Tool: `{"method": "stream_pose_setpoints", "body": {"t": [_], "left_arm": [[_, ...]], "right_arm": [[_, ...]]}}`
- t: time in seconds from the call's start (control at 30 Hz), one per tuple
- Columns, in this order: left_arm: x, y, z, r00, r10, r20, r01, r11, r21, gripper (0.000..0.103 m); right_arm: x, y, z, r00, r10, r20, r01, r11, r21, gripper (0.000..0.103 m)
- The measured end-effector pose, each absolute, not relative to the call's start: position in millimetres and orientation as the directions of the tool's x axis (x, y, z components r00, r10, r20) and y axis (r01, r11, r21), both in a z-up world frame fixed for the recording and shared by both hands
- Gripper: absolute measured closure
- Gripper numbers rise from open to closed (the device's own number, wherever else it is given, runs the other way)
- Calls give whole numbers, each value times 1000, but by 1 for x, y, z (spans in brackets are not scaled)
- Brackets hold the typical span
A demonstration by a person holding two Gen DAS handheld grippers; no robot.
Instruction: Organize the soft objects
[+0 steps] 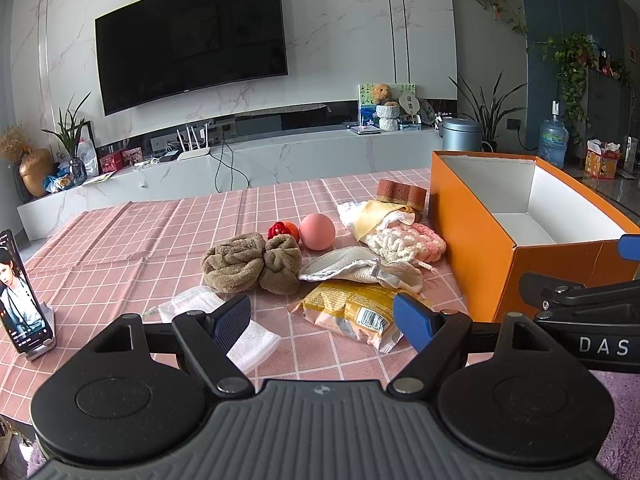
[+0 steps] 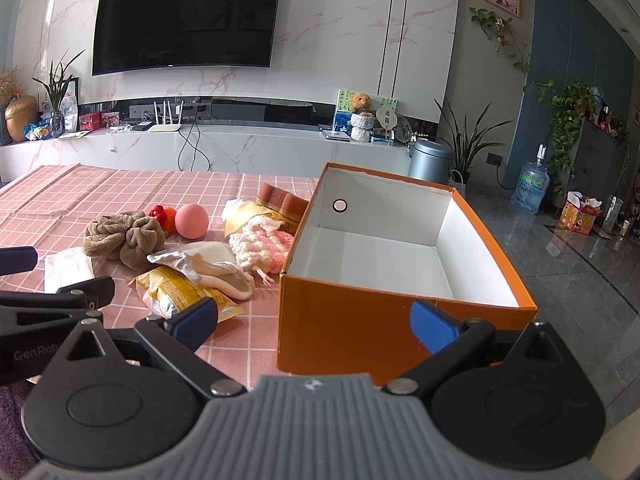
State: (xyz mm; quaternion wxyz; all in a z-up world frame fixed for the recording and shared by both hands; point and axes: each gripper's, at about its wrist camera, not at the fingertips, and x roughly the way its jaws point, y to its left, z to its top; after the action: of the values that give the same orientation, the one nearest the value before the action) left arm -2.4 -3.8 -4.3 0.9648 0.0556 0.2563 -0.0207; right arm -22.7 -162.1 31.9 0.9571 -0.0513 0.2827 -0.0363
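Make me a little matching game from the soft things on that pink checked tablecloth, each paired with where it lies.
Things:
1. round pink ball
2. brown rolled towel
3. yellow snack packet
4. brown-orange sponge

Places:
A. nearest the grippers
B. farthest back, beside the open orange cardboard box
C. next to the small red and orange knitted piece
D. leftmost of the pile

Pairs: 1-C, 2-D, 3-A, 4-B

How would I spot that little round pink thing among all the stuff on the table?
Start at the big orange box on the pink checked tablecloth. The soft things lie in a heap on its left; at the heap's far side sits the pink ball, beside a small red and orange knitted piece. It is the only smooth, perfectly round item there.
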Motion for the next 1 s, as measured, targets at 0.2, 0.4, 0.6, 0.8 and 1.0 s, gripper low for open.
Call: {"method": "stream_pose_setpoints", "body": {"t": [0.2,0.4,0.6,0.8,1.0], "left_arm": [[-3,-4,-3,868,-13,-497,70,993,95,8],[-3,-4,-3,868,-12,-496,68,993,95,8],[-3,-4,-3,868,-12,-496,68,993,95,8],[-3,-4,-3,867,-11,-498,67,993,94,8],[-3,3,1,873,-5,-487,57,994,92,8]], "right_arm": [[-23,-162,32,838,-98,-537,40,992,-119,2],[-23,-162,32,838,-99,-536,41,992,-118,2],[-23,-164,31,838,-100,-536,43,992,-117,2],[-23,-165,31,839,-101,-535,45,992,-117,2],[-24,-169,31,845,-120,-522,63,990,-125,2]]}}
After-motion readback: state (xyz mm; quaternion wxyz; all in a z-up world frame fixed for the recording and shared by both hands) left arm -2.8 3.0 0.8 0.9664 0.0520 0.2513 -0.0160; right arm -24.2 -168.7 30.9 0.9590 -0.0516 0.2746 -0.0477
